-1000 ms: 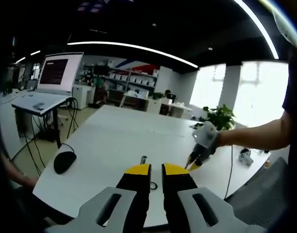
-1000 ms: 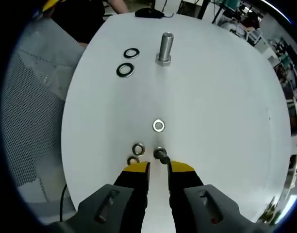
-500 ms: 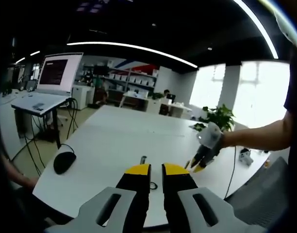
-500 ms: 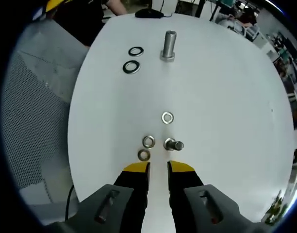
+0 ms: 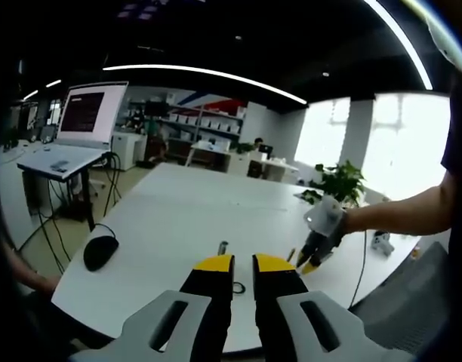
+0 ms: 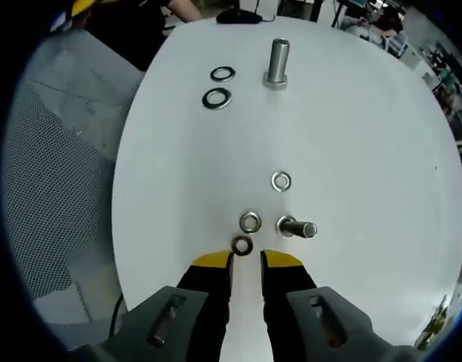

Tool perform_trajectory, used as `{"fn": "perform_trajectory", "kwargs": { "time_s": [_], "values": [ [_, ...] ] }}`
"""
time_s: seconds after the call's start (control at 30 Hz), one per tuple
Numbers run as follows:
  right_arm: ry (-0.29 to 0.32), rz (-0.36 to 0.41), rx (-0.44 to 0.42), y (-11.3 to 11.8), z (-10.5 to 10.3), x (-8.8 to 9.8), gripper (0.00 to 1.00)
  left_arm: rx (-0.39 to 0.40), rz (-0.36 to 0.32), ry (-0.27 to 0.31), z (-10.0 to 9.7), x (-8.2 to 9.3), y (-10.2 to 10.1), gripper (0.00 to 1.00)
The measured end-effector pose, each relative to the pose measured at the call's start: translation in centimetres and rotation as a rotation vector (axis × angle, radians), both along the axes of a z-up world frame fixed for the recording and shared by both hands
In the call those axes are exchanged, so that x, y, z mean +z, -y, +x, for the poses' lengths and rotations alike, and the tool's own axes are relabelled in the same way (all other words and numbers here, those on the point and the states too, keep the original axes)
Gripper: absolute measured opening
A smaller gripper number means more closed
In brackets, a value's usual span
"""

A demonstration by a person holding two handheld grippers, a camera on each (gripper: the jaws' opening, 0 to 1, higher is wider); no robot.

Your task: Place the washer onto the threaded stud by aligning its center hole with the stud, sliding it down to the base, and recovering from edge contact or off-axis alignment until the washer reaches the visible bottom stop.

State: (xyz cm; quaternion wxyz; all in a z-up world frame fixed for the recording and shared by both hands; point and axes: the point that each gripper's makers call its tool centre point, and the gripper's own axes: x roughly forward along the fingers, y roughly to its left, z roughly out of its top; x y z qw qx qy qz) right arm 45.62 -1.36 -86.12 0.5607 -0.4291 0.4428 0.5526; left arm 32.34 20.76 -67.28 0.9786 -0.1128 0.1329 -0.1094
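Observation:
An upright threaded stud (image 6: 277, 64) stands on its hex base at the far end of the white table (image 6: 367, 136). Two larger washers (image 6: 216, 98) lie flat to its left. Close to my right gripper (image 6: 246, 260) lie three small washers (image 6: 250, 222), the darkest one (image 6: 242, 246) just ahead of the tips, beside a small bolt (image 6: 297, 228) on its side. The right jaws stand close together with nothing between them. My left gripper (image 5: 243, 264) hovers at the near table edge, also narrow and holding nothing. In the left gripper view, the stud (image 5: 223, 246) is small and the right gripper (image 5: 312, 253) points down at the table.
A black mouse (image 5: 100, 251) lies on the table's left corner, and the same mouse (image 6: 246, 15) lies past the stud. A mesh chair (image 6: 57, 151) sits beside the table. A laptop (image 5: 72, 128) stands on a separate desk, and a person's arm (image 5: 397, 215) reaches in from the right.
The right gripper's view has slid and pulled back, so the small washers and bolt now sit further ahead and right of the tips. In the left gripper view, that gripper shifted slightly right.

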Motion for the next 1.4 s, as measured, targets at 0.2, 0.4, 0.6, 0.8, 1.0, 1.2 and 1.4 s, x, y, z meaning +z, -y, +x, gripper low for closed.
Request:
{"fn": "perform_trajectory", "kwargs": {
  "time_s": [0.2, 0.4, 0.6, 0.8, 1.0, 1.2, 1.4],
  "values": [
    [-0.014, -0.010, 0.003, -0.1, -0.3, -0.7, 0.16, 0.001, 0.000, -0.001, 0.0, 0.0, 0.0, 0.07],
    [-0.013, -0.008, -0.001, -0.3, -0.2, -0.8, 0.16, 0.003, -0.002, 0.000, 0.0, 0.0, 0.0, 0.07],
    [0.012, -0.016, 0.007, -0.5, -0.2, -0.8, 0.16, 0.004, -0.004, 0.003, 0.0, 0.1, 0.0, 0.07],
    [0.000, 0.005, -0.014, -0.5, 0.0, -0.8, 0.14, 0.005, -0.005, 0.005, 0.0, 0.1, 0.0, 0.07],
    [0.011, 0.019, -0.026, -0.6, 0.3, -0.2, 0.13, 0.003, -0.005, 0.006, 0.0, 0.1, 0.0, 0.07],
    [0.014, 0.043, -0.030, -0.9, 0.8, 1.3, 0.13, 0.003, -0.006, 0.007, 0.0, 0.1, 0.0, 0.07],
    [0.026, 0.044, -0.029, -0.8, 1.5, 2.7, 0.13, 0.003, -0.007, 0.008, 0.0, 0.1, 0.0, 0.07]
  ]
}}
